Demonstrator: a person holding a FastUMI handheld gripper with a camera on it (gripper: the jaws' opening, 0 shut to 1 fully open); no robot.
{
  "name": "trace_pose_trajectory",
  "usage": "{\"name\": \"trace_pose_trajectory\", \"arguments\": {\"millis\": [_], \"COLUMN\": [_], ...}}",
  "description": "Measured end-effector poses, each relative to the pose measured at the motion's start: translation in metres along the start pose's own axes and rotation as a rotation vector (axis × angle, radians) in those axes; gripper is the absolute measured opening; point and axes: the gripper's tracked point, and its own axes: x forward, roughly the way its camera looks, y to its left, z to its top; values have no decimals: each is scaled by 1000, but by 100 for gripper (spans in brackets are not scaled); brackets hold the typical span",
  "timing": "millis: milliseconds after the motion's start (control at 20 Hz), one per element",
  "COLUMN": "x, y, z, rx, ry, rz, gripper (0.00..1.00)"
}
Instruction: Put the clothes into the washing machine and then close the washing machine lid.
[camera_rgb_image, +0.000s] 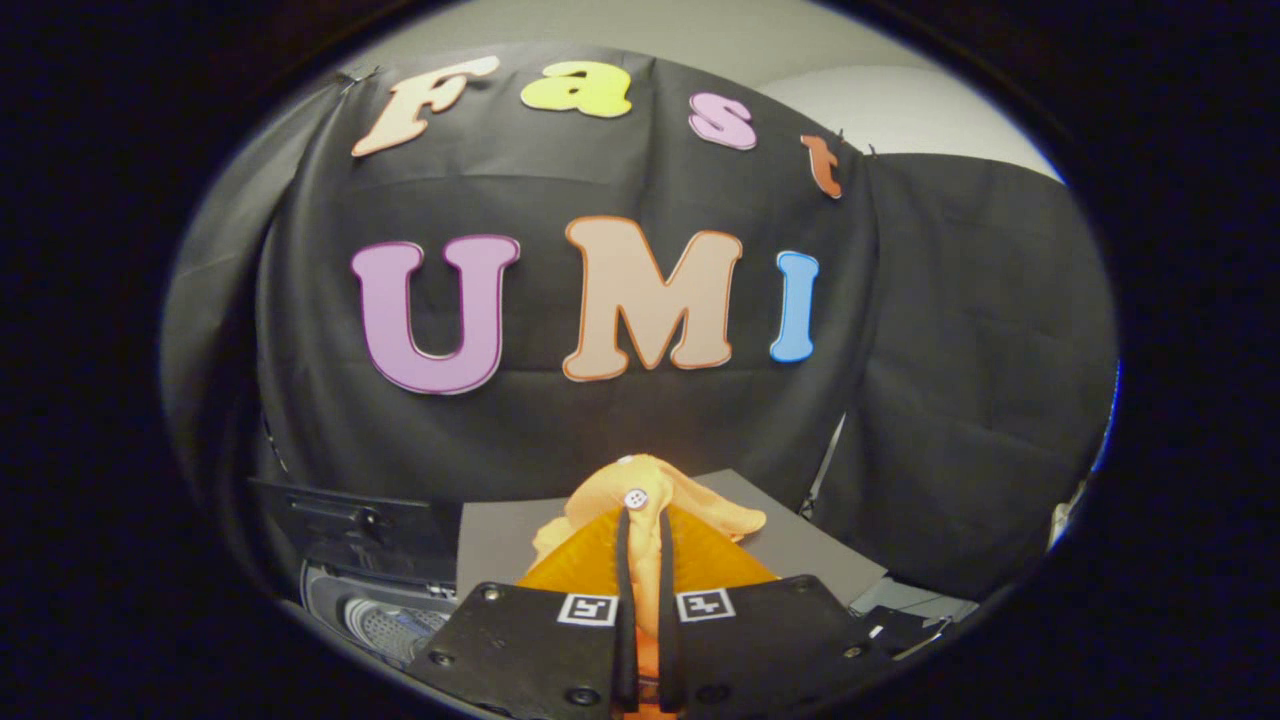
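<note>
Hand-held gripper: seen at the bottom centre of the frame, its two fingers nearly together, only a thin gap left between them.

Grip: an orange cloth is pinched between both fingers, so it's properly clamped, not just resting there.

Cloth: bunched up at and just past the fingertips, lower centre of the frame, with more of it squeezed down the gap between the fingers. Lifted clear of everything below, as far as can be told.

Button: a small white one is sat on the cloth right at the fingertips.

Washer: found at the lower left of the frame, below and left of the fingers. Part of the drum with its holed wall can be seen, so the top is open.

Lid: a dark panel stood up behind the drum opening, lower left.

Bench: a grey flat surface is seen beyond the fingers, right of the washer, running off to the lower right.

Cloth vs washer: the cloth is held up and to the right of the drum opening, not inside it.
</note>
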Motion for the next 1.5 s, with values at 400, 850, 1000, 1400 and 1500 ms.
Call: {"name": "trace_pose_trajectory", "arguments": {"millis": [400, 850, 1000, 1400, 1500], "x": [-26, -36, -42, -33, -25], "y": [43, 164, 205, 292, 308], "z": [29, 38, 43, -1, -26], "rx": [23, -23, -15, -47, -46], "ry": [-27, -109, -139, -102, -62], "rz": [71, 219, 269, 375, 395], "gripper": [8, 7, 7, 7, 7]}}
